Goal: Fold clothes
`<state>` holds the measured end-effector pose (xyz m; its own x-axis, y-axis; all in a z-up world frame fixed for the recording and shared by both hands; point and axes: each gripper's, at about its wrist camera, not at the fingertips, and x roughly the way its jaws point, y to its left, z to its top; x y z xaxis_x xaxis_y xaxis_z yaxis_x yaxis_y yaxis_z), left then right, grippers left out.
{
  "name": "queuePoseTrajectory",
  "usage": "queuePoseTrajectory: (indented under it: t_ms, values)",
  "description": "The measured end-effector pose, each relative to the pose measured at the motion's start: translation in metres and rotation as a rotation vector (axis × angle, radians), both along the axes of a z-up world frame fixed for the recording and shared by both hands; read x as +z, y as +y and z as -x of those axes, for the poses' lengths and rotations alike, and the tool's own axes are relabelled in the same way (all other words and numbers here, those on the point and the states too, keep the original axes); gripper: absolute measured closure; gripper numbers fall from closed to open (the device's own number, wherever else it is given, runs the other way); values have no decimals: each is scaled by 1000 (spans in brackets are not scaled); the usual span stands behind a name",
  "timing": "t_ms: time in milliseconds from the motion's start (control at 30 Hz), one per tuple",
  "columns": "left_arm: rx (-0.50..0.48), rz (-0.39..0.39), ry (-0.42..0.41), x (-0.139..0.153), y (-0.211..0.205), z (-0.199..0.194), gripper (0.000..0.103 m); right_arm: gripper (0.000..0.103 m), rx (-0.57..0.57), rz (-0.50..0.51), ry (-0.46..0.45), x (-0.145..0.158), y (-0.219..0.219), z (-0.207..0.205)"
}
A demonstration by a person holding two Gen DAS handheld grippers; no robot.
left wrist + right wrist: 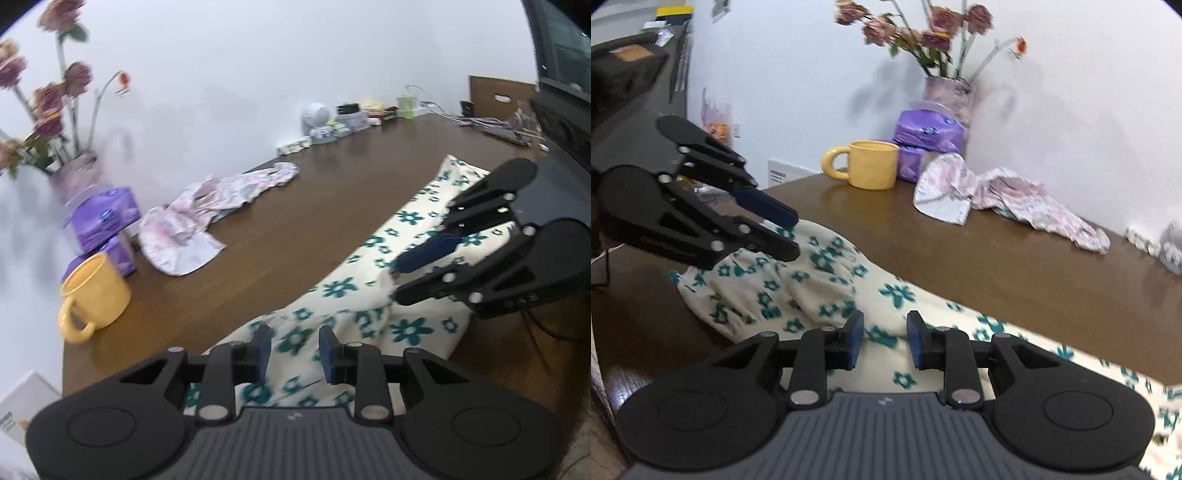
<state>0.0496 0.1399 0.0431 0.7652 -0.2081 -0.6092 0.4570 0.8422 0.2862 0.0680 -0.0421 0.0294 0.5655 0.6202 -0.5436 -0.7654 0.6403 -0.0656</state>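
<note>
A cream garment (343, 291) printed with teal flowers is seen on a dark brown desk (288, 229). A white garment (207, 206) is patterned in pink. A yellow mug (94, 291), purple packs (105, 218) and dusty pink flowers (48, 99) are shown.

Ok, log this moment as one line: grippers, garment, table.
left gripper: open, above floral garment | right gripper: open, nothing held | pink garment: crumpled, unfolded | table

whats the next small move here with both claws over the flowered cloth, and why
Probably lower the left claw onto the flowered cloth and close on an edge. Both claws, including the right claw, stand open with nothing pinched, and the cloth lies bunched along the table, so no fold can start until it is gripped.
</note>
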Motion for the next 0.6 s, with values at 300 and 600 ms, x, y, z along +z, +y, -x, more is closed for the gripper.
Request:
queuePoseTrajectory:
  t_ms: [300,600]
  values:
    - [94,-56,66,-29,-10,-14,81,79,-1,0,35,-7,7,-18]
    - [177,-24,-23,-7,-4,0,76,79,-5,-52,68,-9,-18,-16]
